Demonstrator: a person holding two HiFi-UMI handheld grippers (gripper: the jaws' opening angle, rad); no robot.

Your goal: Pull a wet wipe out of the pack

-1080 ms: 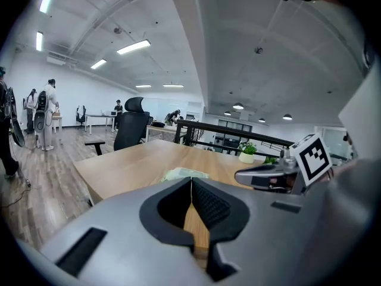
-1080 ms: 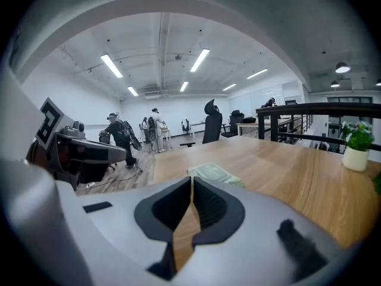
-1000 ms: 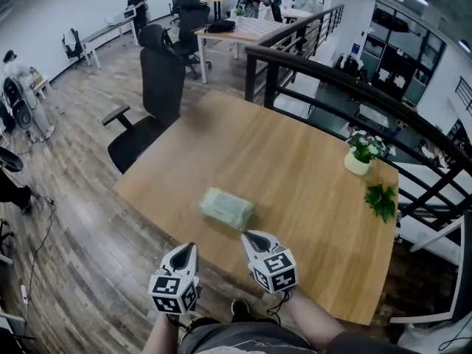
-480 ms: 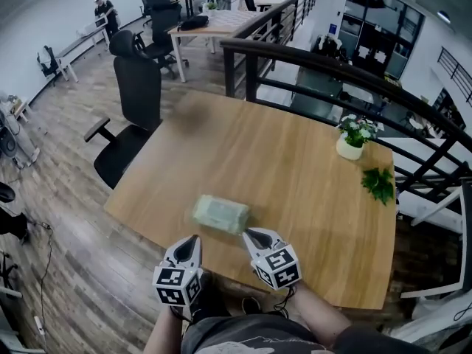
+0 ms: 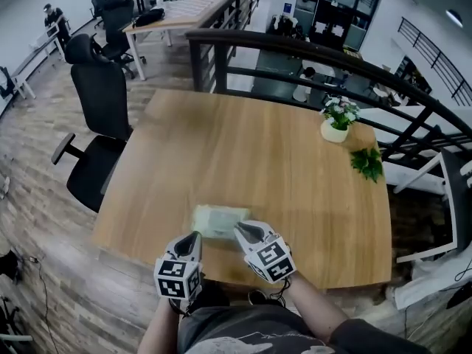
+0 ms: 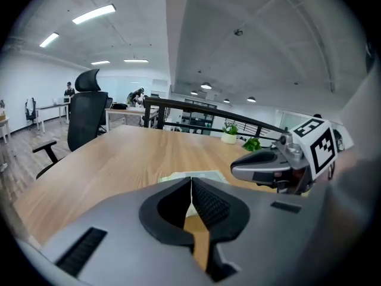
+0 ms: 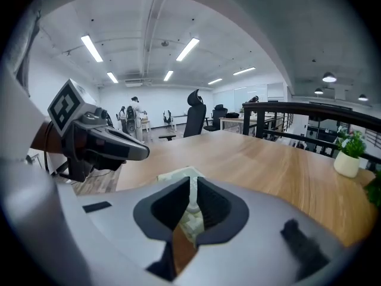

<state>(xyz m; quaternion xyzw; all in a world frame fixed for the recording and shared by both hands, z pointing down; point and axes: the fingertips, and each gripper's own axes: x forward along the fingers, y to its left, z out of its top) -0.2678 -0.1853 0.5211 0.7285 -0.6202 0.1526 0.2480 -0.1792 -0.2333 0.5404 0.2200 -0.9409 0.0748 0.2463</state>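
The pale green wet wipe pack (image 5: 218, 220) lies flat on the wooden table (image 5: 258, 153), close to its near edge. My left gripper (image 5: 195, 235) is shut and empty, its tip just short of the pack's near left corner. My right gripper (image 5: 238, 228) is shut too, with its tip at the pack's near right edge; contact cannot be told. In the left gripper view the pack (image 6: 196, 176) shows just past the closed jaws, and the right gripper (image 6: 275, 165) is to the right. In the right gripper view the pack (image 7: 178, 174) lies right behind the closed jaws.
A white pot with flowers (image 5: 335, 130) and a green sprig (image 5: 366, 162) sit at the table's far right. A black office chair (image 5: 96, 116) stands by the left side. A dark railing (image 5: 310, 57) runs behind the table.
Both grippers have moved forward toward the pack, so the gap to it has closed. Both stayed shut, and the pack has not shifted on the table.
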